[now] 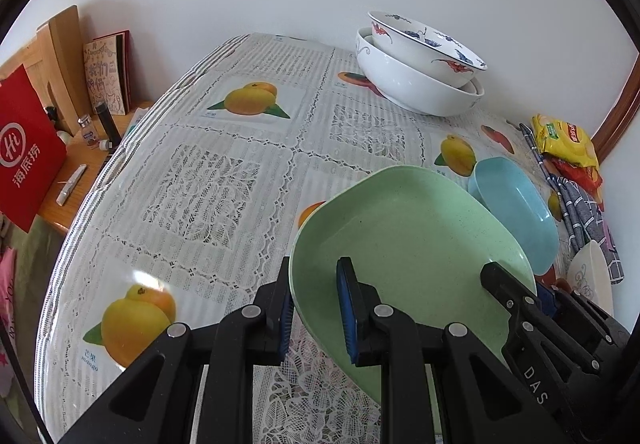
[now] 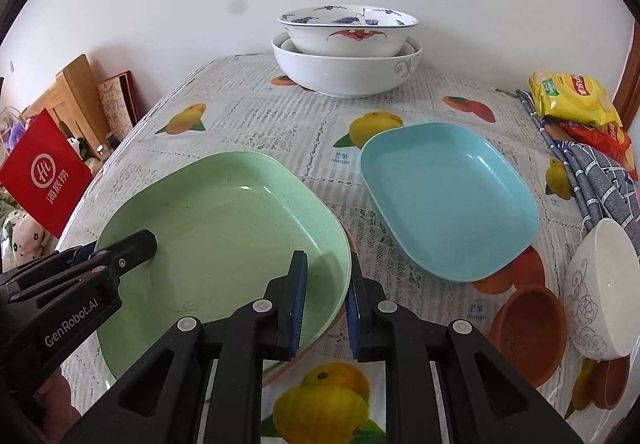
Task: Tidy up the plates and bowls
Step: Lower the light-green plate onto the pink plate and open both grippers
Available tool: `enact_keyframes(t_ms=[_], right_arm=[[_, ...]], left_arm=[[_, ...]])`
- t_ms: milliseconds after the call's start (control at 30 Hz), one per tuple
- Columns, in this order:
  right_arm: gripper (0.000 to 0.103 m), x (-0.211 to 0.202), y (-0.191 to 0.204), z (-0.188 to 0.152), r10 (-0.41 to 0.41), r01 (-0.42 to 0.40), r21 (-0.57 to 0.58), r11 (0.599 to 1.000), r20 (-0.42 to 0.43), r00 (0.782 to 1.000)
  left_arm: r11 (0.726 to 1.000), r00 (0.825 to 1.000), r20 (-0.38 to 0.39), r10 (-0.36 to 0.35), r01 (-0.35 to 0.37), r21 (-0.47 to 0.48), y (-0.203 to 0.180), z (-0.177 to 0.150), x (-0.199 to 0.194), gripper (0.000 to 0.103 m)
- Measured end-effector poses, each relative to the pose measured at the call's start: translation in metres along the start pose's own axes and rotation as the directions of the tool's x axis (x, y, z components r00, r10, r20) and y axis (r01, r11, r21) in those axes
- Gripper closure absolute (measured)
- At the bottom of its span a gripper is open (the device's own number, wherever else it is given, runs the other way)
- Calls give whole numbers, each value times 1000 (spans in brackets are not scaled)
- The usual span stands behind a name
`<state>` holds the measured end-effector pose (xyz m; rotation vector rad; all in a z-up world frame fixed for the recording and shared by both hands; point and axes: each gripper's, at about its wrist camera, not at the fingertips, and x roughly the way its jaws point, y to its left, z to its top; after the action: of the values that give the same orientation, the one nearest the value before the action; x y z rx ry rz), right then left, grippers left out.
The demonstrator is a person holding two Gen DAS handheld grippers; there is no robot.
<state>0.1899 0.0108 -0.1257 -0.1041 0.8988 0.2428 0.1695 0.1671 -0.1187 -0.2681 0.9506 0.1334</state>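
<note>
Both hand-held grippers — left (image 1: 316, 308) and right (image 2: 326, 308) — clamp opposite rims of the green plate (image 2: 224, 236), tilted over the bench (image 1: 208, 180). Beside it, the blue plate (image 2: 448, 200); behind, nested bowls (image 2: 348, 48).

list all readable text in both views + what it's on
"海底捞": red bag, white logo above it.
"GenRobot.AI": left gripper body.
"DAS": right gripper body.
"芒果 mango": tablecloth, under the fruit prints.
Yellow snack packet: red lettering, unreadable.
Illustrated card: hand-drawn characters, unreadable.
</note>
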Motion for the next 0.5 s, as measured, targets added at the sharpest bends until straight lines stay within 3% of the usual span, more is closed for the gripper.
enact_keyframes(t_ms=[233, 333, 467, 500], right_arm=[[84, 8, -5, 0, 32, -32, 6, 999, -12, 999], [84, 9, -4, 0, 20, -20, -12, 1000, -17, 1000], [73, 5, -5, 1, 47, -47, -4, 999, -15, 999], [68, 4, -4, 0, 50, -50, -5, 999, -16, 999]], left_arm=[[1000, 1000, 4, -10, 10, 6, -1, 1, 0, 83], [1000, 999, -33, -17, 17, 4, 0, -1, 3, 82], [999, 998, -46, -34, 34, -2, 2, -3, -1, 80], [1000, 998, -48, -28, 29, 6, 0, -4, -2, 74]])
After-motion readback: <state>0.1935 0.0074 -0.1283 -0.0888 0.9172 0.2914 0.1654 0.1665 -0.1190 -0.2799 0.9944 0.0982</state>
